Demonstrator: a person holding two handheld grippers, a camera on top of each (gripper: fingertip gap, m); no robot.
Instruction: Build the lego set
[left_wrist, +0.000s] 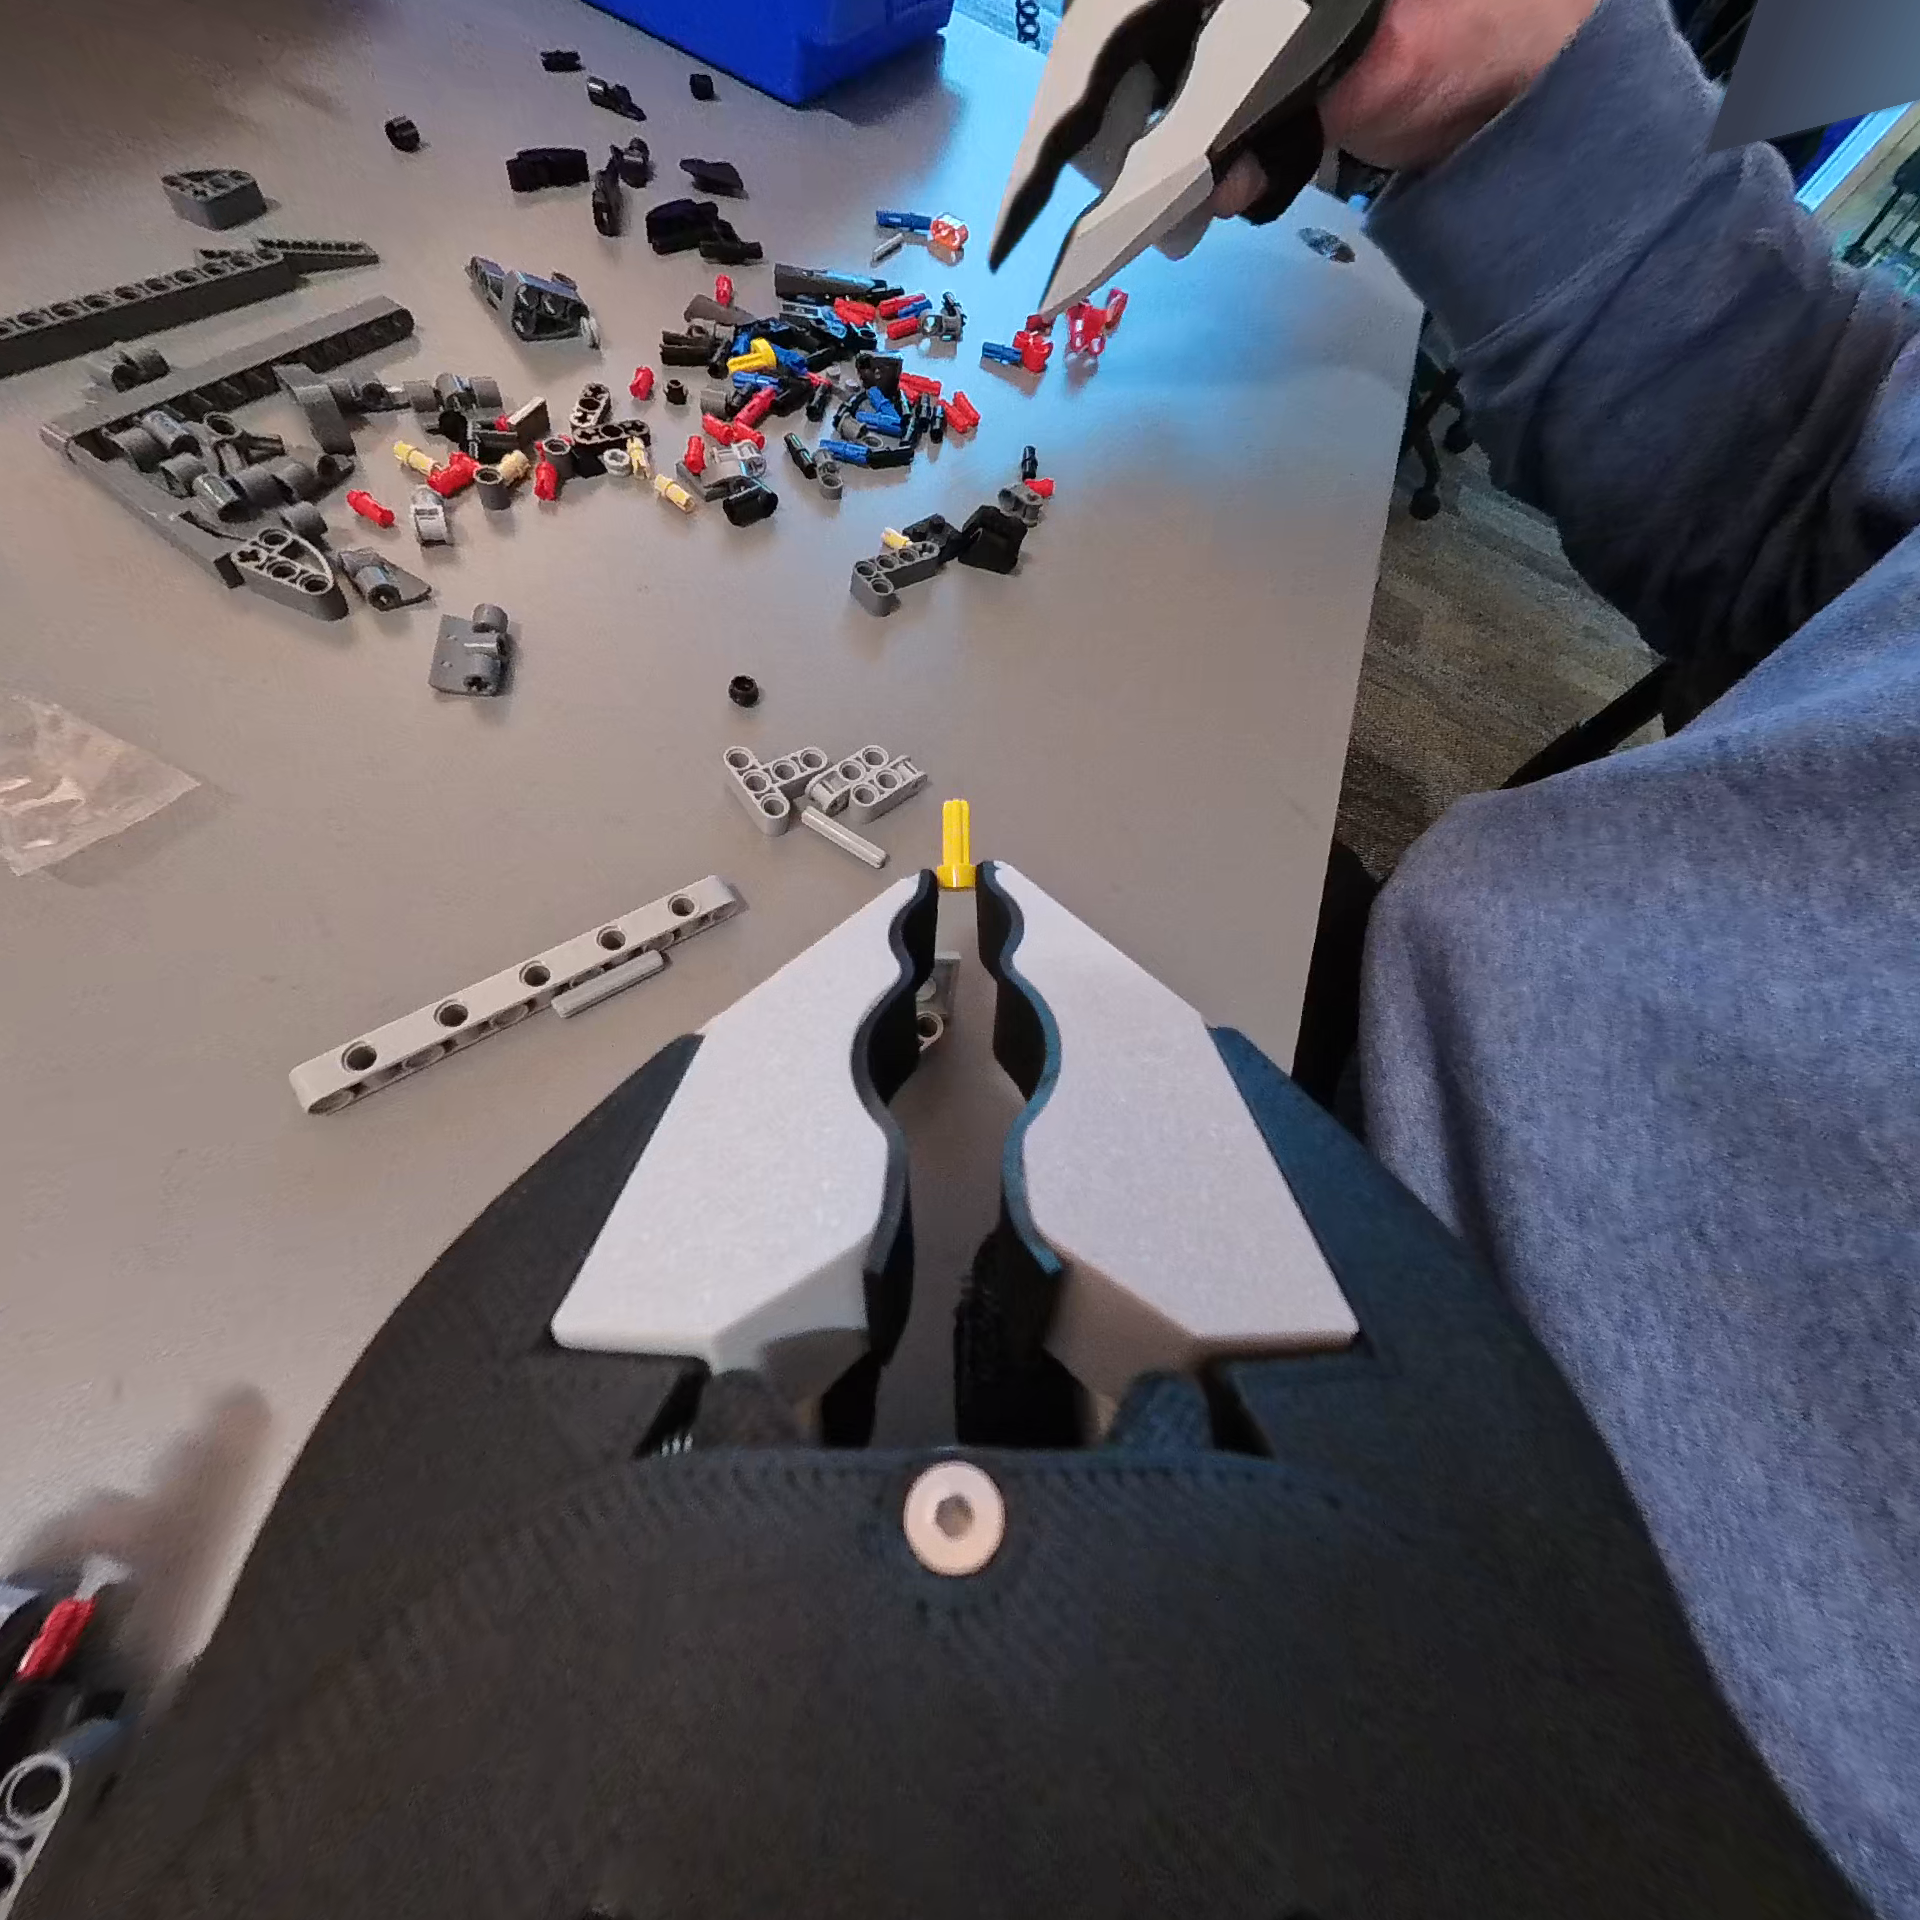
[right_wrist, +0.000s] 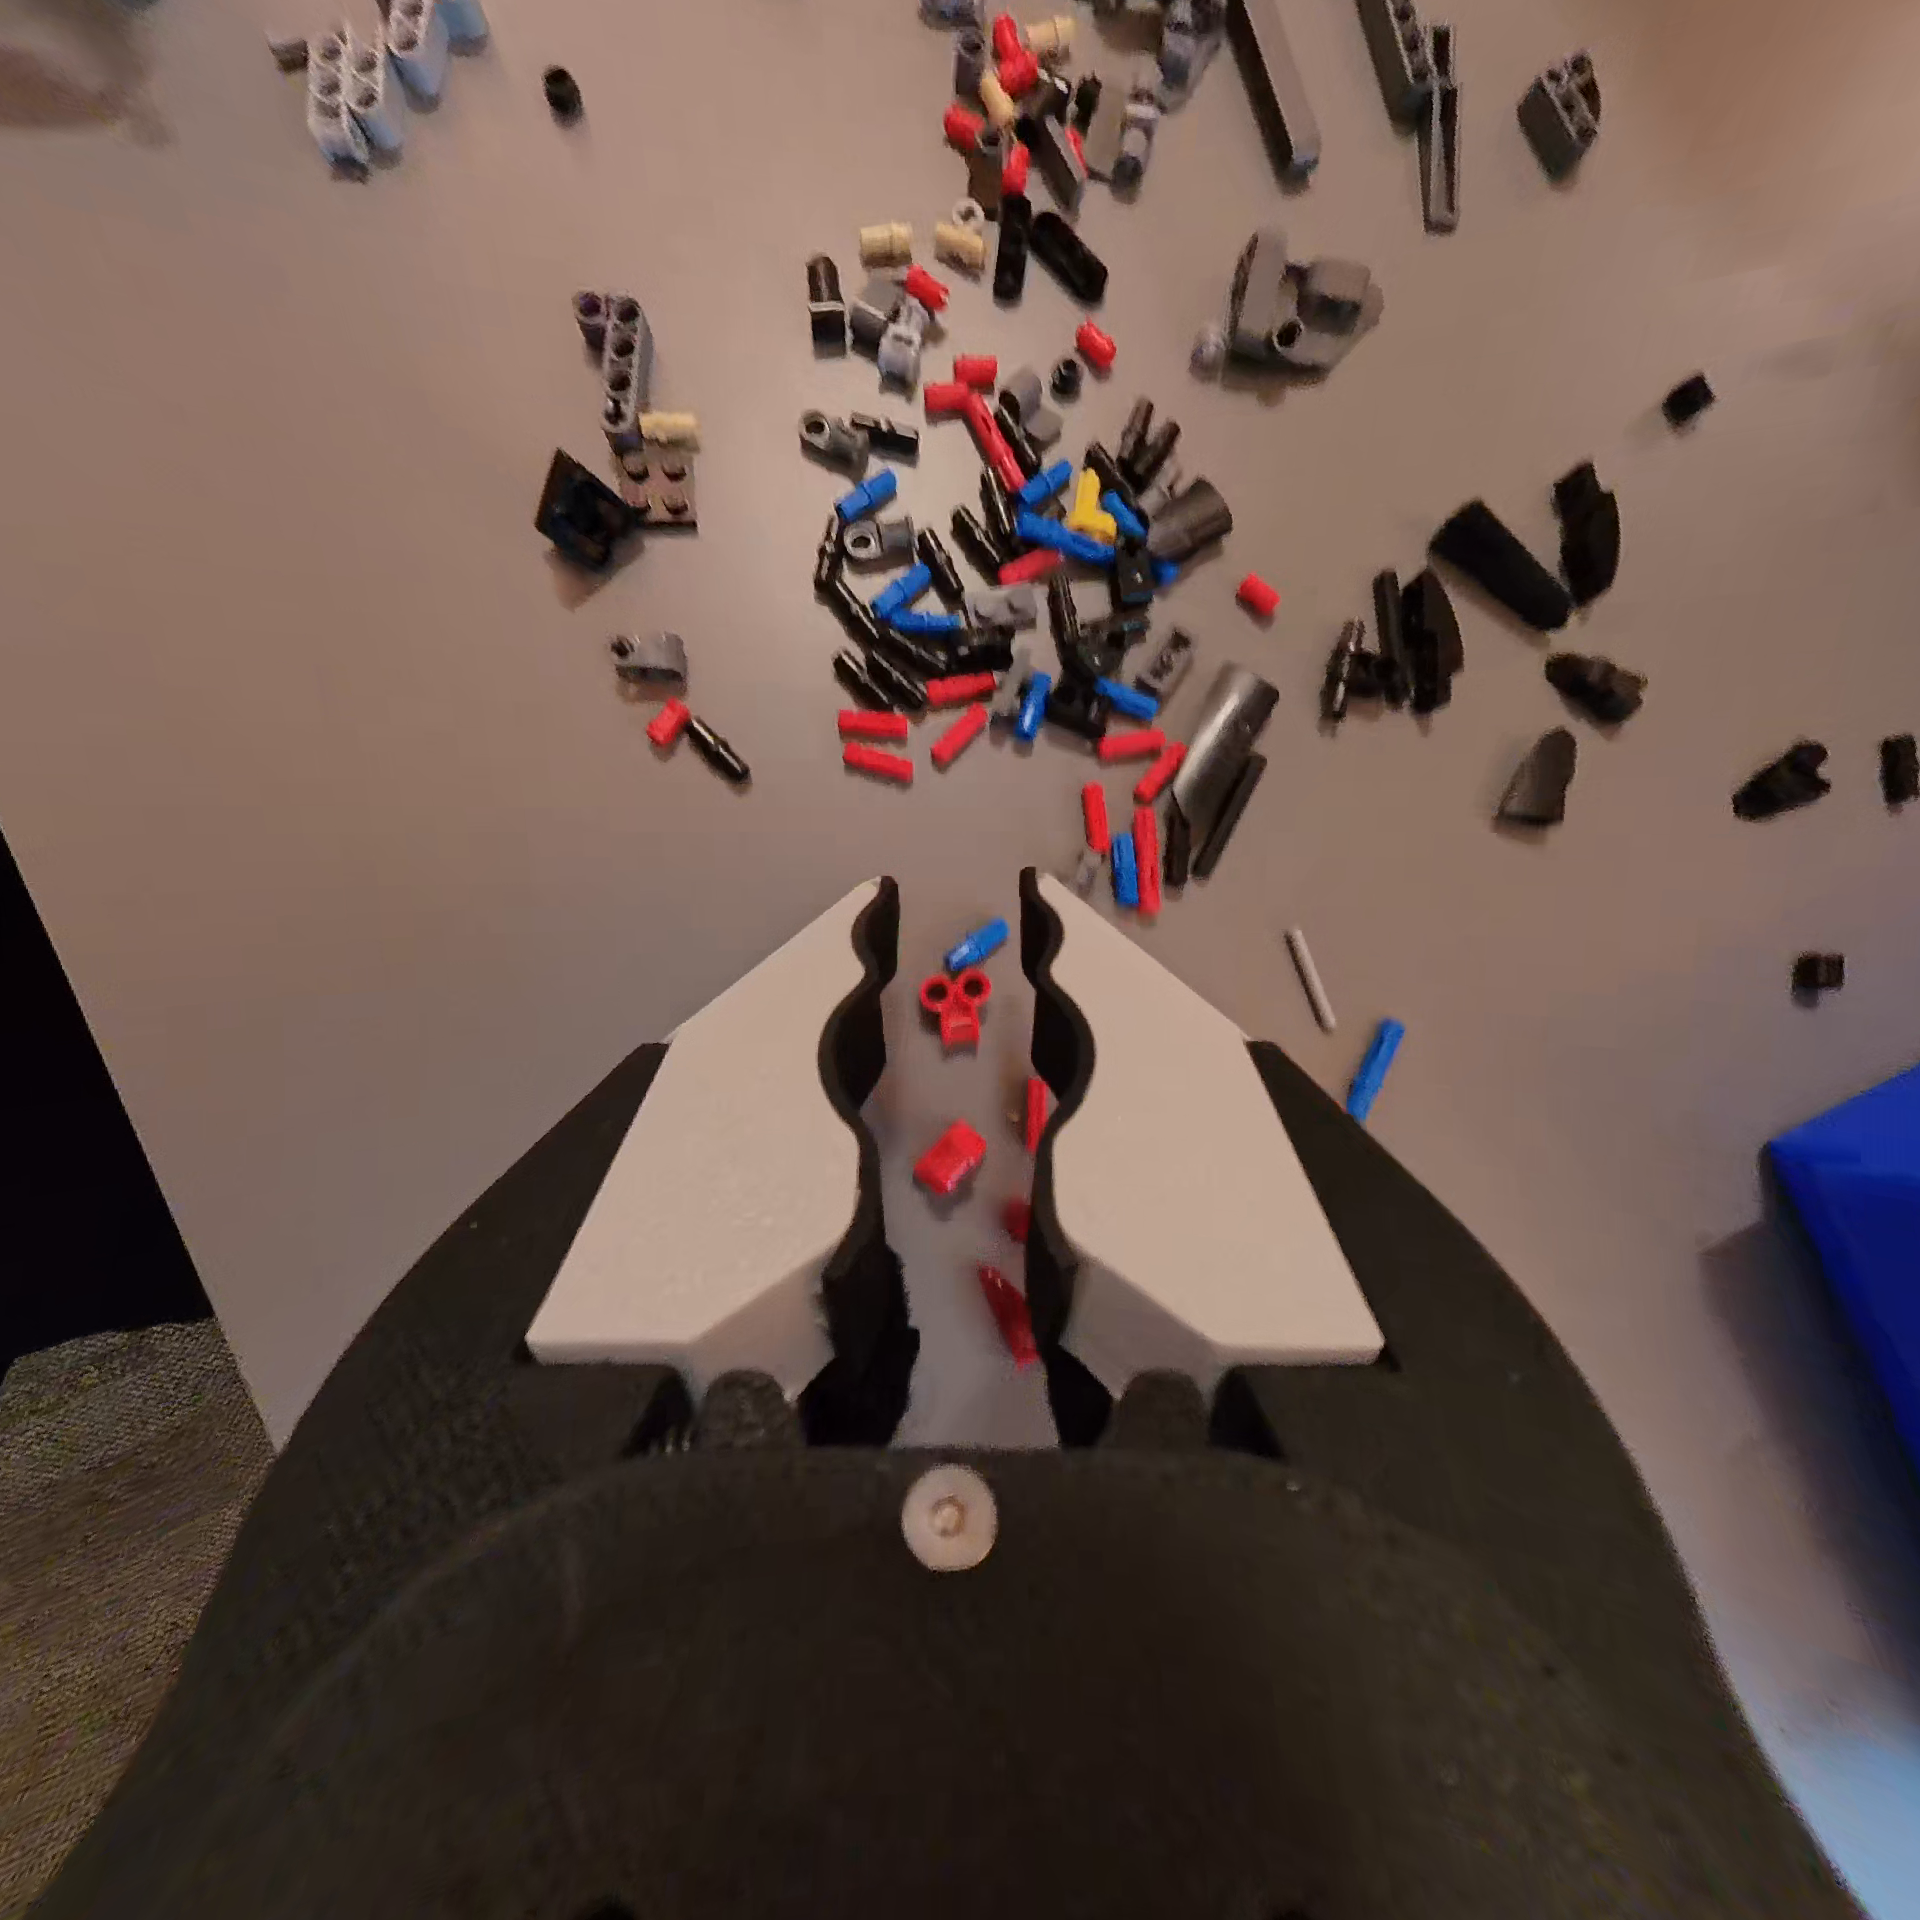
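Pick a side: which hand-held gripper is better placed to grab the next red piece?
Right. The right hand-held gripper is open and empty, hovering right over the red connector. The left hand-held gripper is shut on a yellow pin, well away from the red pieces.

My left tool points forward and low, its fingers nearly closed with only a thin slit at the tips. My right tool, gripped in my hand, angles steeply downward, fingers parted a little; my grey sleeve trails behind.
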